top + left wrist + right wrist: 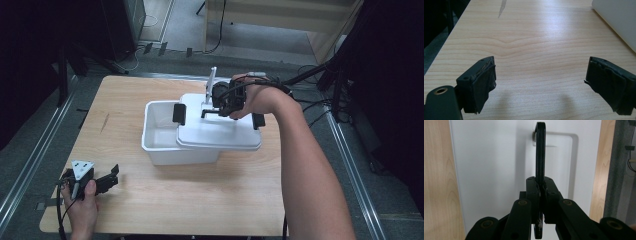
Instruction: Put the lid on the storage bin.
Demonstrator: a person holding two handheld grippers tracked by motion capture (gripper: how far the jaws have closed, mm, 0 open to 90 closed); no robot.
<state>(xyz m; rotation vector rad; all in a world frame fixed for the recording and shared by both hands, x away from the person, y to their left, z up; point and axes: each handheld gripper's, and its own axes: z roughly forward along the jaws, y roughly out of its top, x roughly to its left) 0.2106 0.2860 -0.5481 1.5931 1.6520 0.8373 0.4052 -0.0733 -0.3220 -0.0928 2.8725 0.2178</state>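
Observation:
A white plastic box [160, 135] stands mid-table with its white lid [220, 132] lying across it, shifted to the right so the box's left part is uncovered. My right gripper [220, 111] reaches down from the far side and is shut on the lid's thin black handle [206, 113]. In the right gripper view the jaws [540, 186] pinch the black handle [540, 150] edge-on above the lid [491, 165]. My left gripper [112, 175] rests at the table's front left, open, with bare wood between its jaws [540, 82].
Black latches sit on the lid's left edge [179, 114] and right edge [258, 120]. The wooden table [200, 200] has free room in front of the box. A corner of the box [619, 20] is at the top right of the left gripper view. Cables lie at the far right [320, 95].

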